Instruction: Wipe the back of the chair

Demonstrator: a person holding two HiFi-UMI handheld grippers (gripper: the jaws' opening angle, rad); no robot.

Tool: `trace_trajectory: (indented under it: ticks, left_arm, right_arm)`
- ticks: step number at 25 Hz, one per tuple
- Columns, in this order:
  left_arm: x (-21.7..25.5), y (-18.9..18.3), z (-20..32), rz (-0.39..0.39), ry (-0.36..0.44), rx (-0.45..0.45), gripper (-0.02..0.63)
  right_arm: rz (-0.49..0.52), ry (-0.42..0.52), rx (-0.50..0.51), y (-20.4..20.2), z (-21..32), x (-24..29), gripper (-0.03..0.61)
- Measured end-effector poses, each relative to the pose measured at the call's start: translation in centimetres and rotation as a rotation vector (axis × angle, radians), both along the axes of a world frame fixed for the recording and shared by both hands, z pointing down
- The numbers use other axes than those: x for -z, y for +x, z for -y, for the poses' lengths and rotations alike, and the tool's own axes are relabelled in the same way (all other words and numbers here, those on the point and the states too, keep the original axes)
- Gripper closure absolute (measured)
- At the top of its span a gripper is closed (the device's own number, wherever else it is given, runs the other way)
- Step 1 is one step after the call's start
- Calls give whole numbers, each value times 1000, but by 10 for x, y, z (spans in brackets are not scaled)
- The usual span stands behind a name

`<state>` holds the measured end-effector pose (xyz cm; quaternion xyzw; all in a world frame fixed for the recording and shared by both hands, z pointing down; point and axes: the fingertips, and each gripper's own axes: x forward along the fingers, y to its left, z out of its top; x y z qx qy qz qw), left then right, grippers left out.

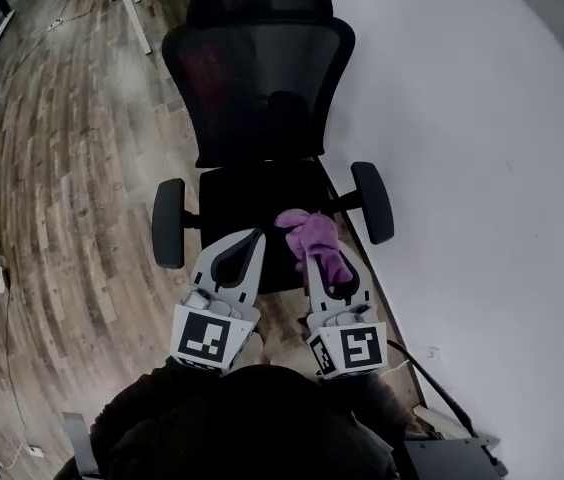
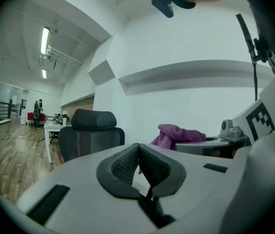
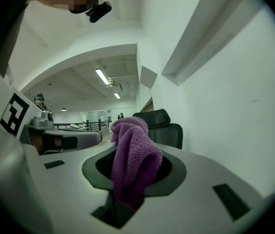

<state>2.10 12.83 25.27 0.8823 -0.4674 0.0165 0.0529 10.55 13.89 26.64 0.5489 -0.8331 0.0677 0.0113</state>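
Note:
A black mesh office chair (image 1: 259, 88) faces me, its backrest and headrest upright beyond the seat (image 1: 252, 203). My right gripper (image 1: 314, 253) is shut on a purple cloth (image 1: 314, 238) that bunches over the seat's front right. In the right gripper view the purple cloth (image 3: 133, 162) fills the jaws, with the chair (image 3: 163, 128) behind it. My left gripper (image 1: 252, 236) hovers over the seat's front left, shut and empty. The left gripper view shows its jaws (image 2: 138, 162) pressed together, the chair (image 2: 89, 135) ahead and the cloth (image 2: 176, 134) to the right.
A white wall (image 1: 482, 128) runs close along the chair's right side. Wood flooring (image 1: 62, 168) spreads to the left. Black armrests (image 1: 168, 223) (image 1: 373, 201) flank the seat. A white table leg (image 1: 140, 18) stands behind the chair. Cables lie near the wall (image 1: 432, 383).

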Motion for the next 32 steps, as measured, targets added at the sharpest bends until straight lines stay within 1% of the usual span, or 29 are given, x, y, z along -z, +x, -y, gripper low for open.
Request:
trace_trajectory:
  ticks: [4,7,10,13,17,20,24,27,30,32]
  left_arm:
    - [29,-24,22,-9,55,37,604]
    - [48,-28,36,-20,84,65,604]
    - [54,-30,55,-22,98,96,604]
    - [54,-28,76,-25,86,137,604]
    - [58,-23,94,-15,76,168,604]
    - [48,-21,103,3,50,183,604]
    - [34,-9,128,21,5,201,604]
    - [35,5,152,58,-8,220,604]
    - [39,23,169,112,8,227,604]
    - [46,28,178,132,17,239,604]
  right_arm:
    - [-39,51,57,-21,29,43,474]
    - [-56,104,86,-24,49,72,474]
    - [-51,131,121,-27,71,80,474]
    - [-40,120,167,-28,90,73,474]
    - [-20,111,221,-31,106,71,474]
    - [-7,91,237,-30,117,61,474]
    - [16,58,241,-14,145,49,474]
    - [47,45,252,1,170,49,474]
    - [93,31,263,13,197,43,474]
    - [106,27,263,18,213,46,474]
